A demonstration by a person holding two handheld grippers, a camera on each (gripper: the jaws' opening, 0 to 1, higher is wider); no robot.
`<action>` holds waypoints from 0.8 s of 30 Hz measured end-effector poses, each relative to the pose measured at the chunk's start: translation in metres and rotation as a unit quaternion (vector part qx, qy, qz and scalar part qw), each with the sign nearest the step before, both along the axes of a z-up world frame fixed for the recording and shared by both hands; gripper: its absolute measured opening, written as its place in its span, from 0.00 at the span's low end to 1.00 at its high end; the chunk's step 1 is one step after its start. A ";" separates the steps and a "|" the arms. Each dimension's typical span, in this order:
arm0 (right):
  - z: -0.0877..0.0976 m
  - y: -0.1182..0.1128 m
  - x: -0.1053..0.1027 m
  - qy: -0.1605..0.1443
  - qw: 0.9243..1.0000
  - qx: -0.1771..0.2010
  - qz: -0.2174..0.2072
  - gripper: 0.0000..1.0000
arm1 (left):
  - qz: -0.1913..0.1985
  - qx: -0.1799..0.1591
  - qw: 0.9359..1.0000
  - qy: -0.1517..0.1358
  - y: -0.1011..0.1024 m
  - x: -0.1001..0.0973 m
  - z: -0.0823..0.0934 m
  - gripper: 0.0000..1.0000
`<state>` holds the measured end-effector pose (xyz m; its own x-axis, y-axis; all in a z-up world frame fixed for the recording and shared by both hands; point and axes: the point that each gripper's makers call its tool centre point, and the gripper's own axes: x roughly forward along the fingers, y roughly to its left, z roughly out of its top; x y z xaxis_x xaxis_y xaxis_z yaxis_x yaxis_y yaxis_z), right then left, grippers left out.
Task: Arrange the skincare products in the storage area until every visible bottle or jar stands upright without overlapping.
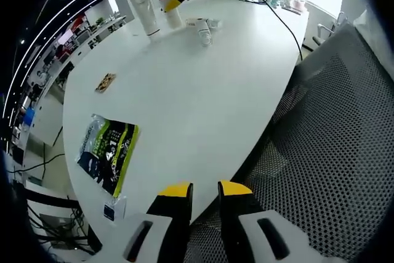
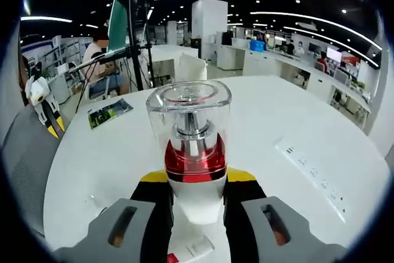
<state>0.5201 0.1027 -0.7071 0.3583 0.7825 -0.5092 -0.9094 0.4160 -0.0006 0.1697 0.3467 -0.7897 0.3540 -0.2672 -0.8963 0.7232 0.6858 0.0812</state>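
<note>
My right gripper is shut on the white body of a pump bottle with a red collar and a clear cap, held upright over the white table. In the left gripper view that bottle sits at the far end of the table, with the right gripper and a hand on it. Beside it a white tube stands upright, seen again as the white tube. A jar and another small white product lie nearby. My left gripper hangs at the table's near edge, slightly open and holding nothing.
A green-black packet, a small card and a tiny sachet lie on the table. A black cable crosses its far end. A mesh chair stands beside it. A power strip lies to the right.
</note>
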 end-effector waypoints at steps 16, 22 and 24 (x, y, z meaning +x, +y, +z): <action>-0.014 0.005 0.003 -0.003 1.000 -0.002 0.028 0.28 | -0.003 0.000 1.000 0.004 0.001 -0.002 -0.001 0.17; -0.015 0.002 0.004 0.003 0.999 0.020 0.032 0.28 | -0.004 0.000 1.000 0.005 0.001 -0.002 -0.002 0.17; -0.014 -0.001 0.005 0.007 0.999 0.025 0.035 0.28 | -0.003 0.001 1.000 0.007 0.001 -0.003 -0.002 0.17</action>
